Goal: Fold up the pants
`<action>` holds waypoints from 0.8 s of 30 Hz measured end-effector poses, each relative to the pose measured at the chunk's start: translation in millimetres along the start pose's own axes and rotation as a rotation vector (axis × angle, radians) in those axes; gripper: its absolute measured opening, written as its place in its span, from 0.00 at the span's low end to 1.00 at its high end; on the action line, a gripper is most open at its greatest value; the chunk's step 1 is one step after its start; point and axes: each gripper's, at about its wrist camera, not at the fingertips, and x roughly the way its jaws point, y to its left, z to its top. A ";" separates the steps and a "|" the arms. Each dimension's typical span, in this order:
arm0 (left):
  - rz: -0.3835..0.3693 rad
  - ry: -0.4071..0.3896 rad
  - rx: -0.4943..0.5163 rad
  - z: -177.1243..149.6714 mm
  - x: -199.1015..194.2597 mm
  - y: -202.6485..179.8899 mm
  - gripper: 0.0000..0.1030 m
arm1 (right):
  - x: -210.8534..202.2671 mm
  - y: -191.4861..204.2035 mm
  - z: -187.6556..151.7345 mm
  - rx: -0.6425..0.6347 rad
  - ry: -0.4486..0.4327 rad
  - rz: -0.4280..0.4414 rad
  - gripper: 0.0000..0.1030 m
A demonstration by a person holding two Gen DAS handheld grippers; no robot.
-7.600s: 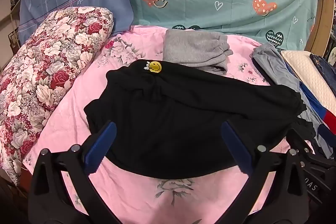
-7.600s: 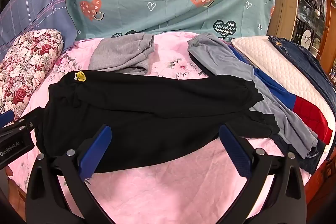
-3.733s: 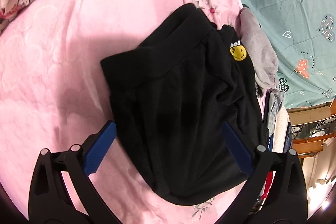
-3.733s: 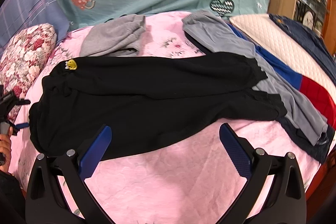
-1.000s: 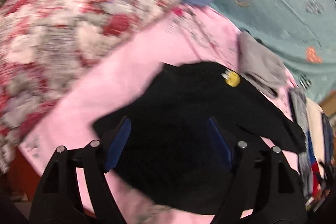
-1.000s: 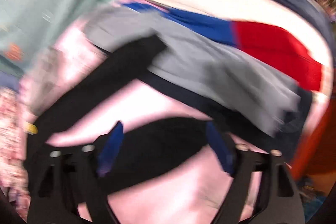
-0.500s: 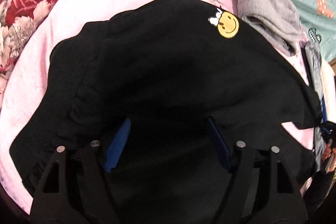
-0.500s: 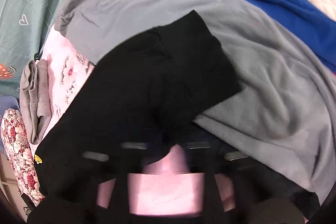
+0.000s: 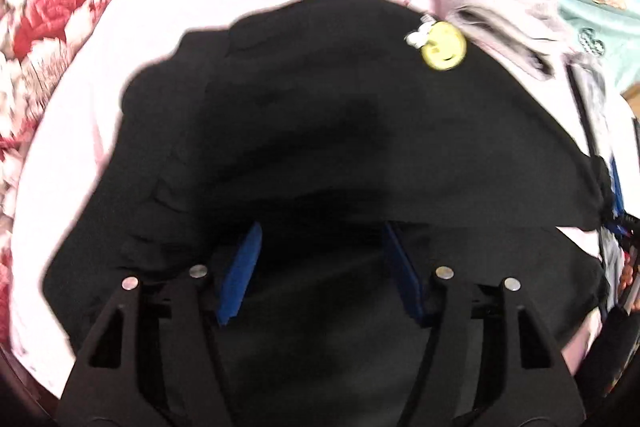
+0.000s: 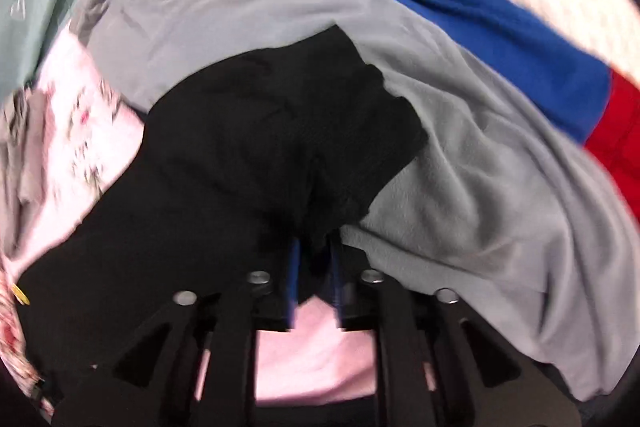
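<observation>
Black pants (image 9: 320, 131) lying flat across the pink sheet (image 9: 72, 131), yellow smiley patch (image 9: 443, 45) at far right of the waist. Left gripper (image 9: 320, 247) hovering low over the waist end, blue pads w/ a wide gap, gripping nothing. Right gripper (image 10: 314, 259) pinching the pants' cuff end (image 10: 320, 227), pads nearly together w/ black cloth between. Grey garment (image 10: 460, 155) lying just beside the cuff, on the right.

Pants (image 9: 320, 131) on bedsheet (image 9: 72, 131), cuffs (image 10: 360, 131) over fleece (image 10: 480, 195)

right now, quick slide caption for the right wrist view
Right gripper pinched on the cuff end of the black pants, which overlaps a grey garment on the pink bedsheet.
</observation>
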 end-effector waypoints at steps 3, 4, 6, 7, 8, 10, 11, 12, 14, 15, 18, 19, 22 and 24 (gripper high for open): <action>0.062 -0.095 0.052 20.2 -37.2 4.9 0.87 | -36.1 2.9 -8.7 -0.013 -0.062 0.045 0.36; 0.067 -0.120 0.067 34.4 -47.3 8.0 0.88 | -57.0 5.2 -16.1 -0.039 -0.107 0.059 0.37; 0.043 -0.128 0.112 63.2 -49.5 9.1 0.88 | -88.2 10.5 -31.5 -0.077 -0.169 0.144 0.44; 0.024 -0.123 0.144 77.5 -45.8 8.7 0.88 | -96.6 13.6 -37.8 -0.089 -0.181 0.183 0.48; 0.017 -0.129 0.161 89.3 -41.2 9.6 0.88 | -103.3 19.6 -45.9 -0.101 -0.191 0.223 0.51; -0.012 -0.124 0.233 116.7 -18.7 7.4 0.88 | -111.4 30.5 -63.6 -0.125 -0.197 0.269 0.53; -0.026 -0.101 0.259 126.0 -6.5 5.1 0.88 | -112.1 34.4 -71.2 -0.135 -0.191 0.280 0.53; -0.038 -0.063 0.268 136.4 8.0 10.5 0.88 | -112.7 36.9 -79.2 -0.144 -0.181 0.292 0.53; -0.048 -0.015 0.255 152.3 29.9 15.1 0.84 | -113.8 40.3 -96.7 -0.156 -0.154 0.309 0.53; -0.053 0.002 0.244 157.8 39.9 19.4 0.83 | -112.5 44.4 -102.3 -0.158 -0.151 0.306 0.53; -0.106 0.019 0.267 160.7 53.4 19.9 0.80 | -116.8 36.1 -118.1 -0.142 -0.156 0.281 0.53; -0.115 0.022 0.278 160.4 58.3 18.7 0.80 | -118.6 32.7 -122.1 -0.129 -0.158 0.273 0.53; -0.098 0.003 0.298 152.0 67.5 14.6 0.72 | -121.1 25.1 -129.0 -0.101 -0.159 0.261 0.53; -0.120 -0.020 0.355 141.4 65.7 7.4 0.25 | -122.7 25.9 -130.2 -0.098 -0.159 0.260 0.53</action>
